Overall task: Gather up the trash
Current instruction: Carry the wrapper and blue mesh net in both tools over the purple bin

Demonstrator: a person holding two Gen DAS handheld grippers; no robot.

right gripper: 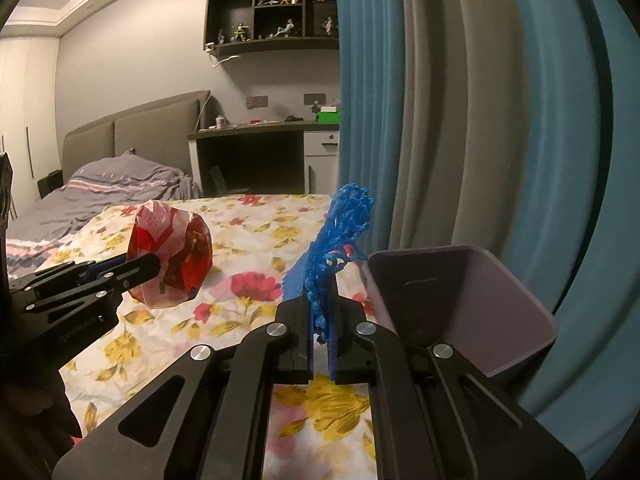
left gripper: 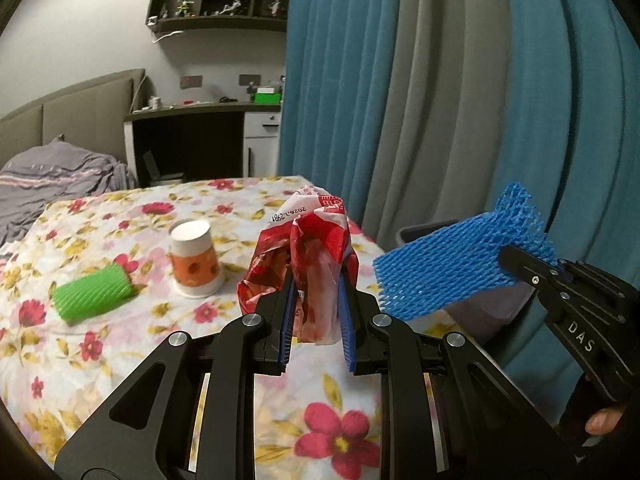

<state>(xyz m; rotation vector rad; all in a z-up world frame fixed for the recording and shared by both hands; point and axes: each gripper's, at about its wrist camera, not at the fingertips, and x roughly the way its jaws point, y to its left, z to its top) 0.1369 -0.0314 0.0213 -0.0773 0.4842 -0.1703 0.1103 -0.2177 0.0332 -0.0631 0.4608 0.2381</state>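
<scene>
- The table, under a floral cloth, carries the loose items; a blue and grey curtain hangs along its far right edge, and a bed with a grey blanket lies beyond its far left edge.
- A mauve bin stands open-topped just off the table's right edge, against the curtain.
- The left gripper is closed on a crumpled red-and-white wrapper, its blue pads pressing either side of the lower folds — the wrapper is held above the cloth, near the right edge.
- The right gripper has its jaws squeezed together on a blue foam net, which stands up from the pads just beside the bin's near wall.
- A paper cup sits upside down near the table's middle.
- A green foam net sleeve lies on its side near the left edge — close to the cup, not touching it.
</scene>
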